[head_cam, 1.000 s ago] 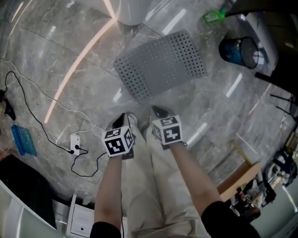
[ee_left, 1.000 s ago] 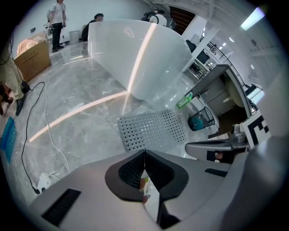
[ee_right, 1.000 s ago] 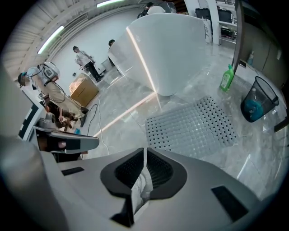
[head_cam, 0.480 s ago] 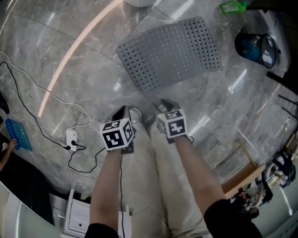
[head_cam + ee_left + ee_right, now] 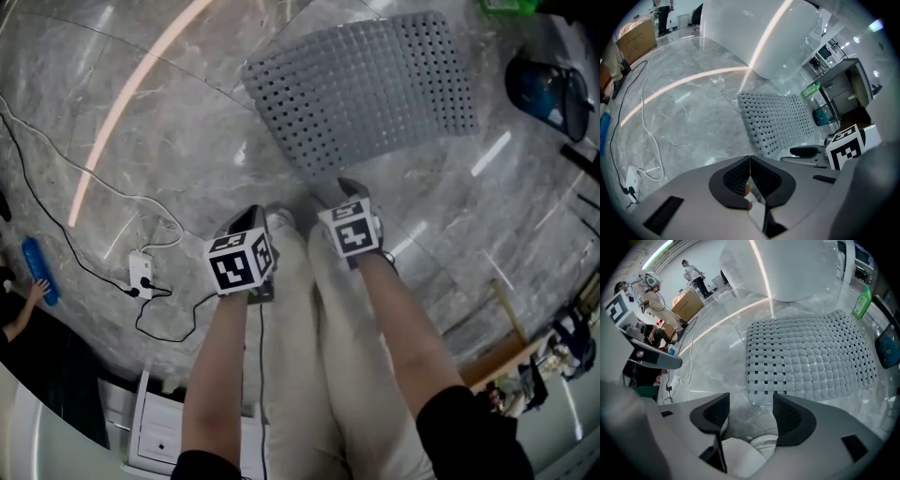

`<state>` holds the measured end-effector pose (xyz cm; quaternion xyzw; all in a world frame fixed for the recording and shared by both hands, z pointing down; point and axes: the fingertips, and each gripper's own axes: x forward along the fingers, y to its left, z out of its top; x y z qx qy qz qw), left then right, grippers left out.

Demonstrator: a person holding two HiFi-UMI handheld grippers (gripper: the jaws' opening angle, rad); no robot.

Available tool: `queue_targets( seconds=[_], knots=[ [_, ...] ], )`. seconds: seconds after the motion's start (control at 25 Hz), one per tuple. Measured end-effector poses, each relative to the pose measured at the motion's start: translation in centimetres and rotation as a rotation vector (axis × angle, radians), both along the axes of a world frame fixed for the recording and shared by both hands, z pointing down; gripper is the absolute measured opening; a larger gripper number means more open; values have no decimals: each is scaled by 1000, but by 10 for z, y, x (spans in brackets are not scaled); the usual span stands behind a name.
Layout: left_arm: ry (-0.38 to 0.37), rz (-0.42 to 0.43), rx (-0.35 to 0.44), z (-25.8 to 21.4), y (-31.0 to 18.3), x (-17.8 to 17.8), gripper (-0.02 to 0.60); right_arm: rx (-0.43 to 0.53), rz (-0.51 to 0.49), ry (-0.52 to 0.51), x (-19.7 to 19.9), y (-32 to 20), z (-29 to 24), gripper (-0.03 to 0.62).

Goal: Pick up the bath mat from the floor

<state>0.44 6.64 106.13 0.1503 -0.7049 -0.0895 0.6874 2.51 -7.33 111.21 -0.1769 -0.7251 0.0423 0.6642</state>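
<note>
Right gripper [image 5: 751,401], pointing steeply down at the floor [image 5: 169,178]: its jaws have just been opening and now gape wide, with nothing between the pads; only bare stone and part of the person's own leg [image 5: 740,451] show through the gap. Left gripper [image 5: 749,161], beside it and likewise aimed down: its jaws are pressed together on nothing. Bath mat [image 5: 366,89]: a grey sheet pierced by a regular grid of holes, lying flat on the polished floor ahead of both grippers. Its near edge is just beyond the right gripper's tips and clear of them, and its far side is near a green bottle [image 5: 861,301] and a blue bin [image 5: 544,89]. Handling, as a judgement: the mat looks like thin moulded rubber or soft plastic, so it is probably light and limp rather than stiff. It should droop or fold once raised by one side. Its underside may cling to the glossy stone, which calls for a peeling lift rather than a straight pull. The near edge, or a near corner, is the natural place to take hold, with one jaw slid beneath the sheet. The holes should give the pads some purchase. Two holds spaced along that edge would keep the mat from doubling over.
</note>
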Motion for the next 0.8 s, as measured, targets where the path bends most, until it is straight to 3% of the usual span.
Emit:
queue_targets(
  seconds=[0.32,0.56,0.8],
  knots=[
    [-2,-30,16,35,-2,-2,2,68,-101,-14,-6,1,53,313],
    [-8,-71,37,56,-2,-12,2,84,-124,14,-9,11,82,413],
    [-21,-82,43,69,5,-21,2,183,-181,-16,-15,4,105,426]
  ],
)
